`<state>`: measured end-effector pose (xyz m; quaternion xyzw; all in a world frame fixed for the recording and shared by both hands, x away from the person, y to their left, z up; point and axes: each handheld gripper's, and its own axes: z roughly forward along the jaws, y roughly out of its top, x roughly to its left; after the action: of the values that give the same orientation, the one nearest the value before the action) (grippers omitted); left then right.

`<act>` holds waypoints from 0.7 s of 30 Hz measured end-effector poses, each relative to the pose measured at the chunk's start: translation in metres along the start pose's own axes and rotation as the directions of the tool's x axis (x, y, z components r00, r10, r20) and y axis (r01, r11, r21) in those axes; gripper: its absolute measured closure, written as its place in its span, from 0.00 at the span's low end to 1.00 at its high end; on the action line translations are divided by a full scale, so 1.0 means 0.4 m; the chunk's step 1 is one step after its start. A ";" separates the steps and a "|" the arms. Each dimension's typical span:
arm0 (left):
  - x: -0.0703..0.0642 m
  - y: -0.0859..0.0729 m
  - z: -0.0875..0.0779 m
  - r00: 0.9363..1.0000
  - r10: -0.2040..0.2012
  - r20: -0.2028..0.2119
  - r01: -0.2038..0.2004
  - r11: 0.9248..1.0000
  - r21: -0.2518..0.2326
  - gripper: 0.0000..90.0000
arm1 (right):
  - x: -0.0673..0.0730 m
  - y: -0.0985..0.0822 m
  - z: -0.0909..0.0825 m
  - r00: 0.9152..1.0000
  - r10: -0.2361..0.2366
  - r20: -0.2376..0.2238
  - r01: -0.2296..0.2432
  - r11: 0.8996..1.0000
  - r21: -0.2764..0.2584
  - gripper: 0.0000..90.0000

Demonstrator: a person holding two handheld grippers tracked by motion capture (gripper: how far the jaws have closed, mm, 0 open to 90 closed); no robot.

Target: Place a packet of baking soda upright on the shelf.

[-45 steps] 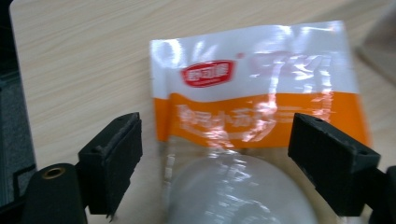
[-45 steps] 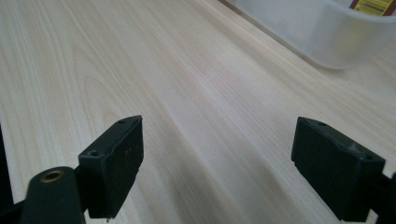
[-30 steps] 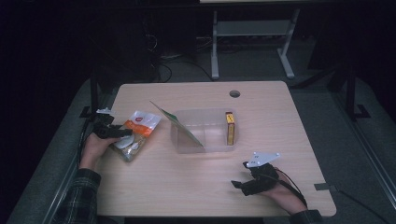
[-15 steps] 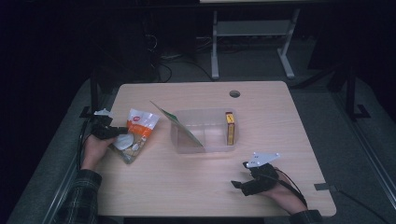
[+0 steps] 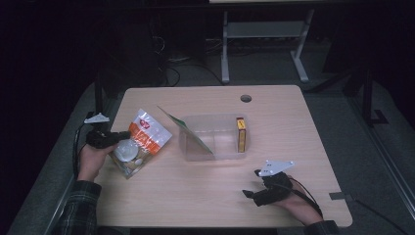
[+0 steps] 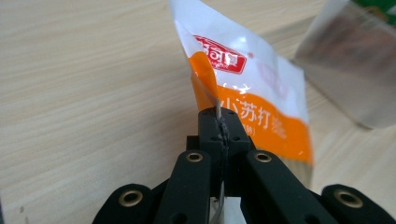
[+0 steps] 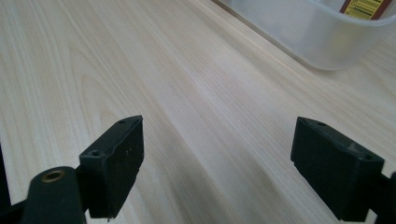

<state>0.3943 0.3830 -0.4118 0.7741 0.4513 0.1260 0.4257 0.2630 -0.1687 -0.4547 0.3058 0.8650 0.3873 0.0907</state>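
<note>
A white and orange snack bag [image 5: 139, 143] hangs tilted above the left part of the wooden table [image 5: 205, 196]. My left gripper [image 5: 116, 138] is shut on its left edge; in the left gripper view the jaws pinch the bag's [image 6: 252, 88] thin seam [image 6: 218, 119]. A clear plastic bin [image 5: 215, 137] stands at the table's middle with a yellow and red box [image 5: 241, 134] upright inside at its right end and a green flat packet [image 5: 188, 131] leaning on its left wall. My right gripper [image 5: 250, 194] rests open near the front right, jaws wide apart [image 7: 217, 168] over bare wood.
A round cable hole [image 5: 245, 98] sits near the table's far edge. Beyond it stands a metal frame [image 5: 264, 44] on the dark floor. The bin's corner [image 7: 322, 37] shows ahead of the right gripper.
My left gripper has lifted the snack bag and carried it slightly toward the bin, so the bag stands more upright. The right gripper has stayed still.
</note>
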 end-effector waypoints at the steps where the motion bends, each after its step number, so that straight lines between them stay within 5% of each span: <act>1: -0.003 0.000 -0.009 1.000 -0.004 0.006 0.004 1.000 -0.013 1.00 | 0.000 0.000 -0.001 1.000 0.001 0.001 -0.001 1.000 -0.002 0.19; 9: -0.044 -0.005 -0.072 0.999 -0.009 0.047 0.013 0.996 -0.089 1.00 | 0.004 0.008 -0.004 1.000 0.011 -0.009 -0.011 1.000 -0.026 0.19; 21: -0.108 -0.018 -0.152 0.994 0.023 0.107 -0.006 0.988 -0.154 1.00 | 0.041 0.064 0.021 0.995 -0.016 -0.094 0.009 0.997 -0.072 0.22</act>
<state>0.3306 0.3831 -0.3723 0.7481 0.4106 0.1211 0.5070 0.2647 -0.1406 -0.4407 0.2781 0.8558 0.4316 0.0631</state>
